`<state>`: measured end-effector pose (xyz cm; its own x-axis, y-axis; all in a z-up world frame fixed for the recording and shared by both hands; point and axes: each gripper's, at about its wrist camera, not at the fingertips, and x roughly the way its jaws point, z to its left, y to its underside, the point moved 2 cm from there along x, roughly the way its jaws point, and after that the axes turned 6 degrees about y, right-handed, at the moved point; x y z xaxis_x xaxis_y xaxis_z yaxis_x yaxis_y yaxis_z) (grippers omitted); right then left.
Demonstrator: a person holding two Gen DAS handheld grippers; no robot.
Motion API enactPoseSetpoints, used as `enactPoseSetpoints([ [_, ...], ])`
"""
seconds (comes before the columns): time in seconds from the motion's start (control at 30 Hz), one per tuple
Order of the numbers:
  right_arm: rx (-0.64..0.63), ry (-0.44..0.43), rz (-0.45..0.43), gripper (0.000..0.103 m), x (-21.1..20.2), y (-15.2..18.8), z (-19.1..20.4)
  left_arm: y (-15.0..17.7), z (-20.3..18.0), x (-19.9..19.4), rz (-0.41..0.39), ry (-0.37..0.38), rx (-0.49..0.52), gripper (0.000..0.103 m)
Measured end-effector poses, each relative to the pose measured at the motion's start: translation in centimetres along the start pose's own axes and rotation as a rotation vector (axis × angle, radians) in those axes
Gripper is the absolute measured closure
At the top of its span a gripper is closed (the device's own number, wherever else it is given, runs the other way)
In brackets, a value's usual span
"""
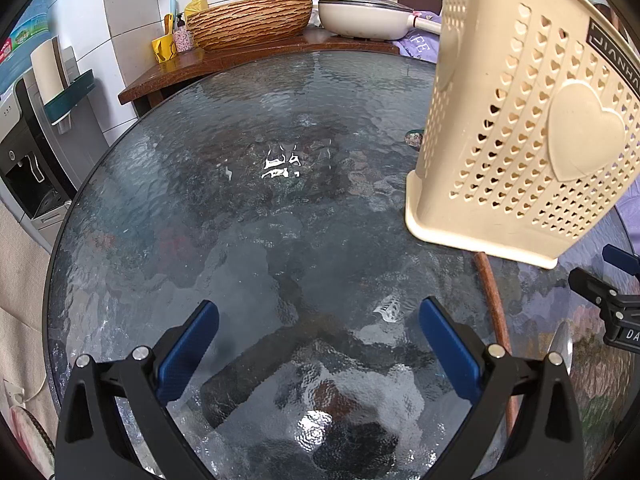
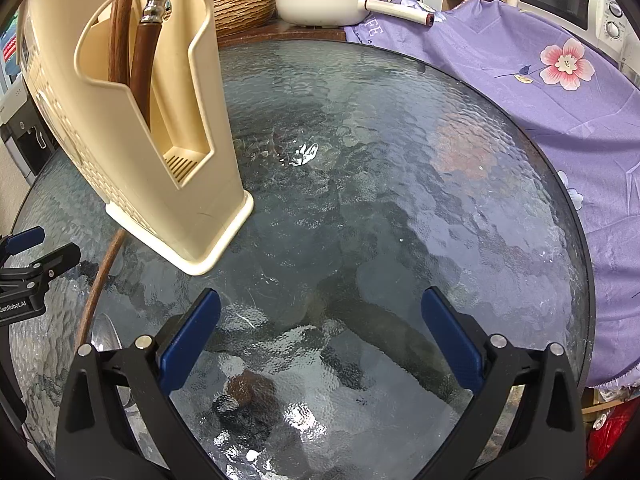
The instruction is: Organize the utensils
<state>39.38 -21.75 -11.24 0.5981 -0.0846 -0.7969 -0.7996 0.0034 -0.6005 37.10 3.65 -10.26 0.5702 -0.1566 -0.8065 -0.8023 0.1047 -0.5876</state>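
Observation:
A cream plastic utensil holder (image 1: 528, 120) with heart-shaped holes stands on the round glass table (image 1: 240, 200). In the right wrist view the holder (image 2: 132, 120) shows its open side with two brown-handled utensils (image 2: 142, 64) upright inside. A brown-handled spoon (image 1: 496, 316) lies flat on the glass beside the holder's base; it also shows in the right wrist view (image 2: 96, 292) with its metal bowl (image 2: 106, 336) near my fingers. My left gripper (image 1: 320, 344) is open and empty above the glass. My right gripper (image 2: 320, 340) is open and empty, right of the spoon.
A wooden counter (image 1: 240, 56) behind the table holds a woven basin (image 1: 250, 20), a white pan (image 1: 360, 16) and a yellow cup (image 1: 164, 46). A purple flowered cloth (image 2: 540, 80) covers things at the right. A water dispenser (image 1: 24, 152) stands at left.

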Motion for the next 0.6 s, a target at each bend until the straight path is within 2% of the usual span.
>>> enactPoseSetpoints([
  [0.6, 0.000, 0.000, 0.000, 0.004, -0.04, 0.06, 0.01, 0.06, -0.09, -0.05, 0.000, 0.000, 0.000, 0.004],
])
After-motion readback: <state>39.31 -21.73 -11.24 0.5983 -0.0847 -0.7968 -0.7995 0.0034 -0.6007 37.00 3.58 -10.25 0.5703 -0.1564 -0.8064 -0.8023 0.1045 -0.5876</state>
